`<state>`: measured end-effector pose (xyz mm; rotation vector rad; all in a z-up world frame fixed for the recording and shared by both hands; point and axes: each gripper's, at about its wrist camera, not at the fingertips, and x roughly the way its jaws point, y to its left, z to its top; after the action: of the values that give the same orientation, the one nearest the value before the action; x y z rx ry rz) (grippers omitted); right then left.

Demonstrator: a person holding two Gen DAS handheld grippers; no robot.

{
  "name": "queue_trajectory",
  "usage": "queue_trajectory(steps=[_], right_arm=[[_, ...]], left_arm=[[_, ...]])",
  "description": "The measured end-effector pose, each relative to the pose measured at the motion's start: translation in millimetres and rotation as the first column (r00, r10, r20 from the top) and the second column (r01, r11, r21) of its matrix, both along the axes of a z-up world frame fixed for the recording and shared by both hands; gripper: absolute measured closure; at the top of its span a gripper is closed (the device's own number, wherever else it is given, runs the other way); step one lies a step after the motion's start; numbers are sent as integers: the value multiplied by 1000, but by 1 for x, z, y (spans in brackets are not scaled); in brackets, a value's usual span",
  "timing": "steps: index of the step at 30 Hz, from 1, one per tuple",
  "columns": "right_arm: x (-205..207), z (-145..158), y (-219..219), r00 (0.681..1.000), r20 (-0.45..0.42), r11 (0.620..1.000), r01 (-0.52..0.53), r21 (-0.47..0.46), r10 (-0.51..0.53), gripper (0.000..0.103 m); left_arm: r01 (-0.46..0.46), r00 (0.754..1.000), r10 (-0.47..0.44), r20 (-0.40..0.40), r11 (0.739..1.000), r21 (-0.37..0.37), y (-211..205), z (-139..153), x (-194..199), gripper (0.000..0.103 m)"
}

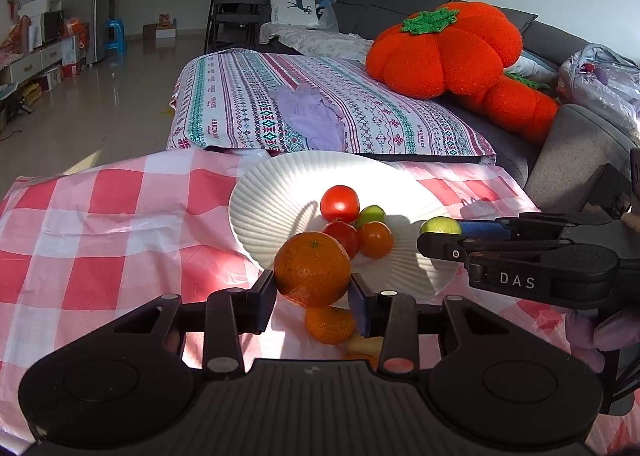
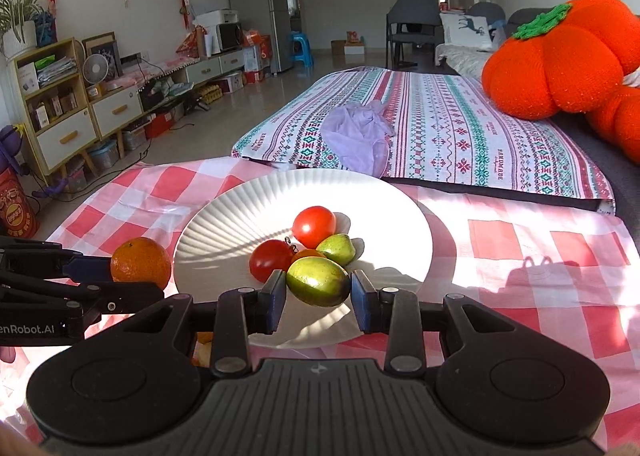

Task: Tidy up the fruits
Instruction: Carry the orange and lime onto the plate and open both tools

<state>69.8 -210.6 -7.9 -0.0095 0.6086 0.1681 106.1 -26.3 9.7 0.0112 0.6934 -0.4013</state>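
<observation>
My left gripper (image 1: pixel 312 296) is shut on an orange mandarin (image 1: pixel 312 269), held above the near left rim of a white ribbed plate (image 1: pixel 272 192); the mandarin also shows in the right wrist view (image 2: pixel 140 264). My right gripper (image 2: pixel 318 296) is shut on a green fruit (image 2: pixel 318 281), held over the plate (image 2: pixel 240 216); the fruit shows in the left wrist view (image 1: pixel 440 225). On the plate lie two red tomatoes (image 2: pixel 314 226), a small orange fruit (image 1: pixel 375 239) and another green fruit (image 2: pixel 337 249). A second mandarin (image 1: pixel 330 325) lies on the cloth below my left gripper.
A red-and-white checked cloth (image 1: pixel 100 224) covers the table. A patterned cushion (image 1: pixel 240 96) with a lilac glove (image 1: pixel 316 116) lies behind the plate. An orange knitted pumpkin pillow (image 1: pixel 444 48) sits on the grey sofa at right. A yellowish item (image 1: pixel 362 345) lies near the second mandarin.
</observation>
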Motion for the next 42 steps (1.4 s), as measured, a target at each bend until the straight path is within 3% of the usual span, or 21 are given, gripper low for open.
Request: queue_trajectory(steps=[13, 17, 26, 31, 36, 42], right_arm=[[16, -13, -6, 1000, 10, 994, 19, -103, -18, 71], [16, -14, -2, 1000, 18, 988, 5, -156, -2, 71], [14, -14, -2, 999, 32, 989, 4, -148, 1, 70], [14, -10, -4, 999, 33, 993, -1, -121, 5, 51], [13, -4, -14, 999, 40, 998, 25, -62, -22, 43], [13, 1, -31, 997, 32, 997, 71, 14, -71, 39]], left_arm=[[-33, 996, 32, -88, 999, -18, -22, -18, 85, 66], [-26, 996, 23, -90, 999, -30, -25, -21, 96, 66], [23, 997, -24, -78, 1000, -9, -39, -26, 100, 65], [17, 998, -17, -63, 1000, -2, -38, -21, 94, 51], [17, 999, -17, -50, 1000, 7, -36, -12, 86, 37], [8, 999, -8, -42, 1000, 16, -31, -5, 76, 27]])
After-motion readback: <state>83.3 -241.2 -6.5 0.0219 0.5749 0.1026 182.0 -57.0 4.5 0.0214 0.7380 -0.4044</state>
